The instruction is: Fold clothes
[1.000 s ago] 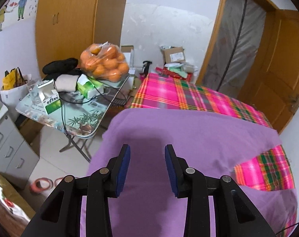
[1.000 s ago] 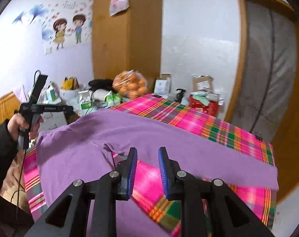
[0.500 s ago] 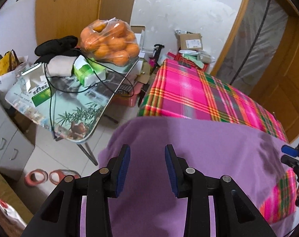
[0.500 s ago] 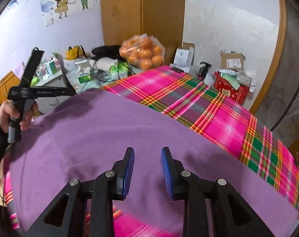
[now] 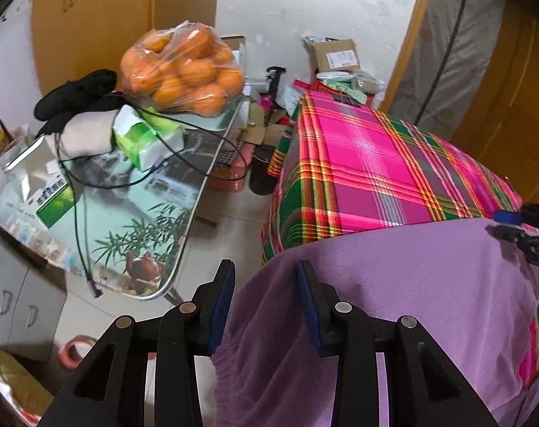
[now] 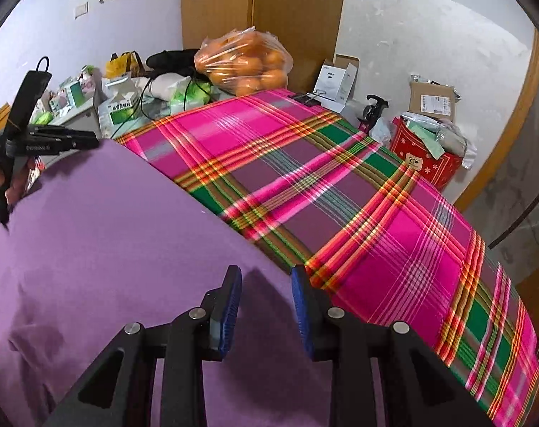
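**Fold laid over; both grippers above the purple cloth**

You have the purple garment (image 6: 102,249) spread over the near part of the plaid-covered table (image 6: 358,213), its far edge lying as a smooth arc across the plaid; at the table's left end it hangs over the side. Your left gripper (image 5: 266,284) stands part open at that hanging corner, with cloth between the jaws, but no pad visibly presses on it. Your right gripper (image 6: 266,288) has just been opening its jaws; they stand apart over the folded edge, pinching nothing.

Judgement: one fold is down and released. The next move calls for choosing a fresh edge or corner for each gripper, closing on cloth alone, not the plaid beneath.

Room: side table (image 5: 134,220) to the left carrying a bag of oranges (image 5: 184,71), boxes and cables; wardrobe (image 6: 255,17) behind; cardboard boxes by the door.
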`<state>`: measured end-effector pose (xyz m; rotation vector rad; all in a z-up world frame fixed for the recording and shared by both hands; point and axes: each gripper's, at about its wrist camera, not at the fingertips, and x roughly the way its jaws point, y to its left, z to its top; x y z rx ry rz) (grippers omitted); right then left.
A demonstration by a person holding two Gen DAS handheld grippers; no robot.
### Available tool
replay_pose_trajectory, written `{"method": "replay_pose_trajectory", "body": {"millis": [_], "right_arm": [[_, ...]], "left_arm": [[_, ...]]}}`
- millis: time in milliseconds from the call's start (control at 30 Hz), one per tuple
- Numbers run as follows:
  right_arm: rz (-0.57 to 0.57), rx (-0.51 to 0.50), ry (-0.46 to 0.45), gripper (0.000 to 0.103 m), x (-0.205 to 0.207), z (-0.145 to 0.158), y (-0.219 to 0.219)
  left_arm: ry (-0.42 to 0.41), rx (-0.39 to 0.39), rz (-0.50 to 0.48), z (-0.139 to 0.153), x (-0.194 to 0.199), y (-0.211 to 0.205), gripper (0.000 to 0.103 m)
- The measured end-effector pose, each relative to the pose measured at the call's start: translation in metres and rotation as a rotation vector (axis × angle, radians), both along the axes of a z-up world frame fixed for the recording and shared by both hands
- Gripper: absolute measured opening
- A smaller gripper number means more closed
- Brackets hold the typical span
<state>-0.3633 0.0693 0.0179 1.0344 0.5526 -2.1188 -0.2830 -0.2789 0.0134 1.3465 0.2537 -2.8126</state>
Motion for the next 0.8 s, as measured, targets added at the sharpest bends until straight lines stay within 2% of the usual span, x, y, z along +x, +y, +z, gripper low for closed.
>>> {"method": "replay_pose_trajectory", "body": {"millis": [267, 500, 533, 567, 600, 633, 667, 700, 800], "right_arm": [[0.047, -0.003, -0.031, 0.032, -0.005, -0.009, -0.001], [0.035, -0.041, -0.075, 0.03, -0.01, -0.011, 0.002], [0.036, -0.044, -0.08, 0.028, -0.01, -0.01, 0.002], [0.039, -0.044, -0.081, 0.022, -0.01, -0.01, 0.001], [0.041, -0.04, -0.078, 0.016, -0.009, -0.009, 0.0], [0.041, -0.035, -0.074, 0.011, -0.009, -0.009, -0.001], [0.041, -0.03, -0.07, 0.006, -0.009, -0.008, -0.003], [0.039, -0.024, -0.067, 0.005, -0.008, -0.007, -0.004], [0.033, -0.018, -0.049, 0.004, -0.004, -0.004, -0.004]], "left_arm": [[-0.003, -0.021, -0.072, 0.0, -0.007, 0.003, 0.039], [0.005, 0.036, -0.139, -0.003, -0.008, 0.006, 0.038], [0.006, 0.053, -0.145, -0.003, -0.008, 0.005, 0.035], [0.006, 0.073, -0.154, -0.003, -0.008, 0.004, 0.027], [0.008, 0.077, -0.158, -0.003, -0.008, 0.005, 0.025], [0.012, 0.059, -0.155, -0.002, -0.007, 0.007, 0.022], [0.018, 0.034, -0.15, 0.0, -0.006, 0.009, 0.013], [0.022, 0.02, -0.145, 0.001, -0.006, 0.01, 0.006], [0.029, -0.007, -0.133, 0.003, -0.003, 0.012, 0.005]]}}
